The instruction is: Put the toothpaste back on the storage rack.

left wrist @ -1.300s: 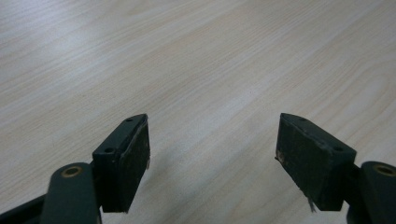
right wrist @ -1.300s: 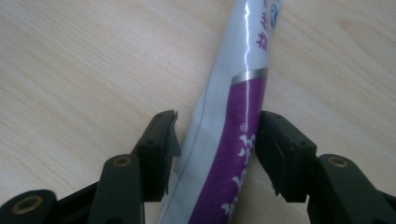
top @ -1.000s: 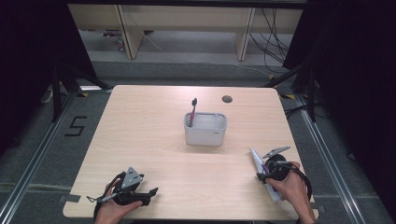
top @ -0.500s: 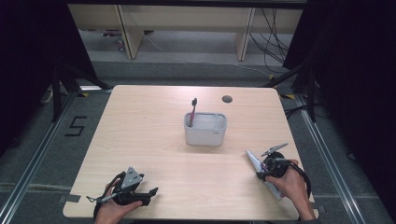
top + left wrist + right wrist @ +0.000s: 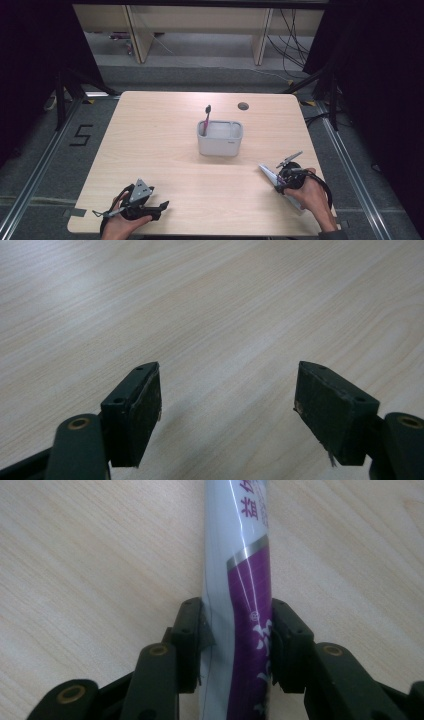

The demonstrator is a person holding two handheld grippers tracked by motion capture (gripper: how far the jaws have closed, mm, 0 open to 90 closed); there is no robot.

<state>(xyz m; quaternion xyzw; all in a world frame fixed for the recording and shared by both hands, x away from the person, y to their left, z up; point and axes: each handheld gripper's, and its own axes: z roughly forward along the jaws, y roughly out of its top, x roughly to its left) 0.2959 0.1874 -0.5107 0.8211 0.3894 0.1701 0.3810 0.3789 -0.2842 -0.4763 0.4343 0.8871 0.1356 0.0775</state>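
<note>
The right gripper (image 5: 237,645) was closed on a white and purple tube (image 5: 240,580) near the right front of the table (image 5: 160,140). The left gripper (image 5: 227,410) stood open and empty over bare wood. The soft tube could slip or bend, because the jaws pinched it across its flat body.

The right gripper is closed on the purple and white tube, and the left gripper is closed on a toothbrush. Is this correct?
Not quite. The left gripper is open and holds nothing, as the left gripper view shows. The right gripper is indeed closed on the purple and white tube.
</note>
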